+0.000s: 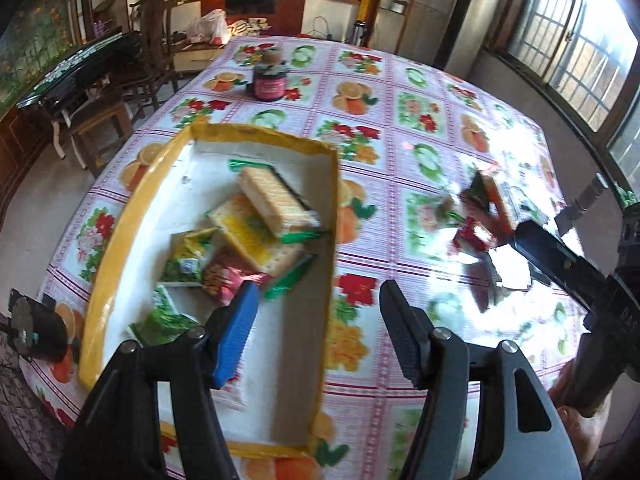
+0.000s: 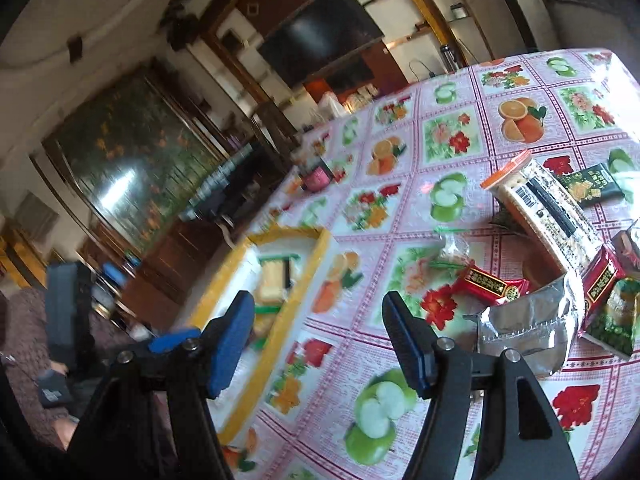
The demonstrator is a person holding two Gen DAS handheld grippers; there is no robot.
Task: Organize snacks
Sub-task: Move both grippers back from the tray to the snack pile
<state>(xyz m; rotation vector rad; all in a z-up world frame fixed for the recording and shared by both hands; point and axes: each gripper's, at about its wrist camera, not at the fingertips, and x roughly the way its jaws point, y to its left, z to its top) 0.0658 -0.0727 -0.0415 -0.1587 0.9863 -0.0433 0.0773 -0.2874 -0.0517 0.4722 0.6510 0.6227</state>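
Note:
A yellow-rimmed box [image 1: 120, 220] with a white inside holds several snack packets [image 1: 256, 232]: cracker packs, green packets and a red one. My left gripper [image 1: 318, 320] is open and empty, above the box's right wall. The box also shows in the right wrist view [image 2: 292, 308]. My right gripper [image 2: 318, 332] is open and empty over the tablecloth, between the box and a loose pile of snacks: a red packet [image 2: 488, 286], a long cracker pack [image 2: 548, 208], a dark green packet [image 2: 592, 184] and a silver wrapper [image 2: 528, 332].
A dark jar with a pink label [image 1: 270, 78] stands at the far side of the fruit-patterned tablecloth [image 1: 400, 140]. Wooden chairs [image 1: 156, 40] and a dark side table [image 1: 72, 76] stand beyond the left edge. The right gripper's body [image 1: 580, 272] is at right.

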